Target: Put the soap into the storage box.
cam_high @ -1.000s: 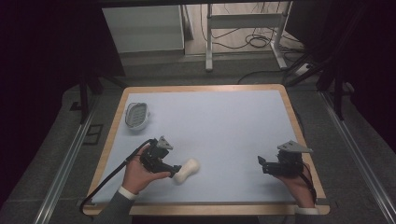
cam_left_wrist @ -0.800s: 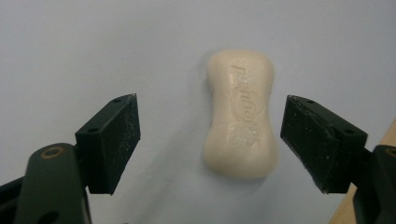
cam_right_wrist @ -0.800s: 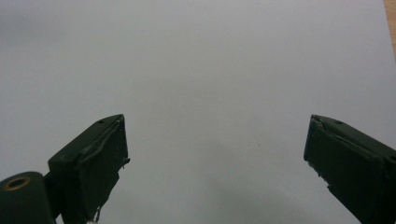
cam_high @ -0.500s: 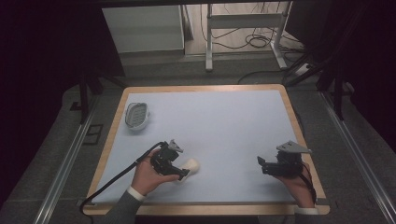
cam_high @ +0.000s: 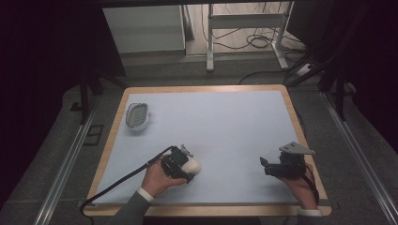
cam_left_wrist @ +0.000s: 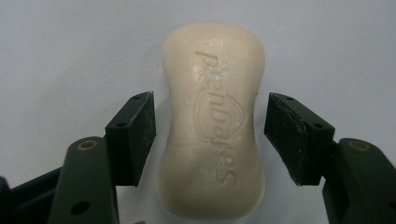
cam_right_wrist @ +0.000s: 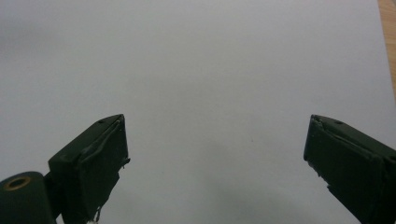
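The left gripper (cam_left_wrist: 210, 140), jaws closing but not yet touching, is straddling the cream oval soap bar (cam_left_wrist: 215, 126) at six o'clock for pickup.

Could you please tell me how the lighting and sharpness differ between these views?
High view: dim, dark surroundings, the pale rectangular table evenly lit. Left gripper view: the cream embossed soap bar is sharp, softly shadowed. Right gripper view: the black fingers look slightly soft.

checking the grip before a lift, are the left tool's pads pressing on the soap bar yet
No: in the left gripper view the soap bar lies between the left tool's pads with table showing on both sides.
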